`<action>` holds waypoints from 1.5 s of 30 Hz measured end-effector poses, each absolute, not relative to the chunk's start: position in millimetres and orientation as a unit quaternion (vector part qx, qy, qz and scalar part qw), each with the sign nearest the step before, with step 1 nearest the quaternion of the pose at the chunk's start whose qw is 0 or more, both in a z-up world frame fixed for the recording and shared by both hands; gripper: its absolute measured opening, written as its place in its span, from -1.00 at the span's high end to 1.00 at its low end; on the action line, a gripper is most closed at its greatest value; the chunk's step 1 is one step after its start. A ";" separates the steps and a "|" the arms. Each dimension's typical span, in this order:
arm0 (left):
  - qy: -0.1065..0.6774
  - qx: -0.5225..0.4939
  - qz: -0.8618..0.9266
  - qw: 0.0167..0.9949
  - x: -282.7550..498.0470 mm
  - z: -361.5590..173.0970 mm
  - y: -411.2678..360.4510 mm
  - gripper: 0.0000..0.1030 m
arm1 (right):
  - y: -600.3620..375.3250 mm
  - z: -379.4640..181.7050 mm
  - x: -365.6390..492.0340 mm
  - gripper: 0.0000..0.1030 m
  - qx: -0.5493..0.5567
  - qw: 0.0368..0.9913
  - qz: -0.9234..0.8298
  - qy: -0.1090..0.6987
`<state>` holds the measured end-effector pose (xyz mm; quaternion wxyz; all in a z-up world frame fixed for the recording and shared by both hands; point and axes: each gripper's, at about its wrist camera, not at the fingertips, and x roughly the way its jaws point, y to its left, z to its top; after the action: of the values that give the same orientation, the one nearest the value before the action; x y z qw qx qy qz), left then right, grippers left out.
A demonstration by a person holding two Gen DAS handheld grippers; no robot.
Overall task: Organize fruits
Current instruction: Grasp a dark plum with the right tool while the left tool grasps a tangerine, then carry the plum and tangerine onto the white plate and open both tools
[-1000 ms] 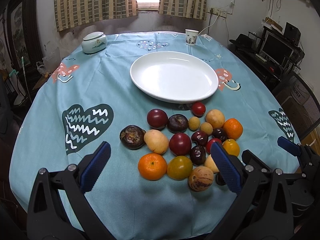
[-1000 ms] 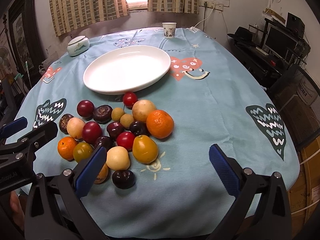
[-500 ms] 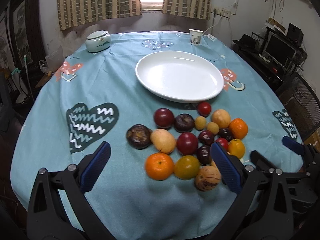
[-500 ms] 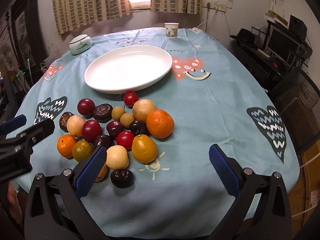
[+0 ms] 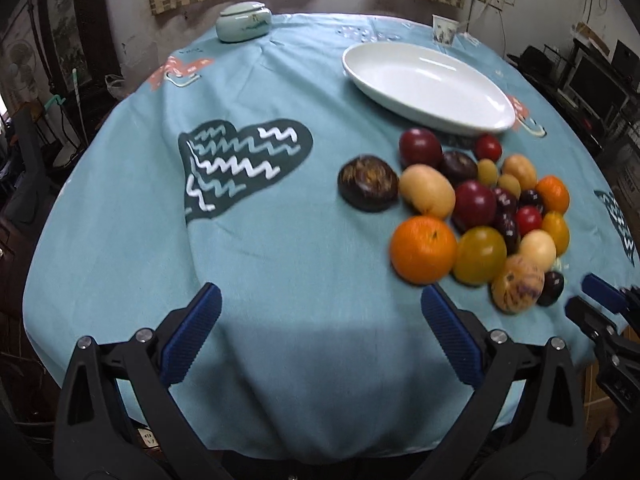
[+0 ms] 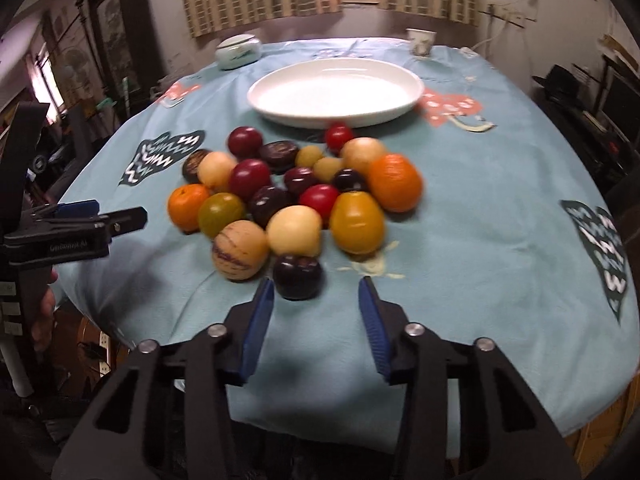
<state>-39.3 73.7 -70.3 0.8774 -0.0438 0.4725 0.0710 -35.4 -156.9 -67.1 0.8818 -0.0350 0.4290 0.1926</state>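
Several fruits lie in a cluster (image 5: 476,208) on the blue tablecloth, in front of an empty white oval plate (image 5: 428,84); the plate (image 6: 336,92) and the cluster (image 6: 296,196) also show in the right wrist view. My left gripper (image 5: 320,308) is open and empty over bare cloth, left of an orange (image 5: 423,249). My right gripper (image 6: 316,292) is partly open and empty, just in front of a dark plum (image 6: 297,276) at the near edge of the cluster.
A lidded ceramic bowl (image 5: 243,23) stands at the far left and a paper cup (image 5: 444,30) behind the plate. The table's front edge (image 5: 320,432) lies just below the grippers. Shelves with electronics (image 5: 596,80) stand at the right.
The left gripper swung left, so the fruits now sit to its right. The right gripper moved left toward the cluster and narrowed its jaws, now facing the dark plum.
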 end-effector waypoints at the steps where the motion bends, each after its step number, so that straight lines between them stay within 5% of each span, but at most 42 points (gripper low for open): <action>1: 0.473 -0.043 0.068 0.877 -41.2 -70.9 73.7 -0.96 | -151.7 -71.2 -32.3 0.33 -0.040 0.881 0.192 0.430; 17: 0.477 -0.012 0.009 0.879 -9.2 -92.7 44.4 -0.94 | -172.7 -62.8 -33.8 0.43 -0.020 0.888 0.147 0.435; 21: 0.466 -0.019 -0.020 0.885 1.9 -98.1 40.2 -0.53 | -178.6 -64.0 -33.0 0.43 -0.008 0.886 0.151 0.439; 24: 0.454 -0.033 -0.056 0.888 7.5 -94.1 36.7 0.12 | -178.9 -62.7 -33.5 0.43 -0.005 0.886 0.151 0.438; 37: 0.421 -0.067 -0.066 0.902 1.1 -43.2 49.1 0.13 | -170.4 -43.6 -14.5 0.42 0.003 0.890 0.185 0.416; 45: 0.411 -0.033 -0.067 0.909 85.5 3.0 50.0 0.12 | -158.2 -14.2 61.4 0.42 -0.037 0.896 0.207 0.391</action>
<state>85.5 50.0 3.0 0.9088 -0.0334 0.4106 -0.0667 61.4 -158.2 -14.2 0.8962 -0.0370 0.3909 0.2066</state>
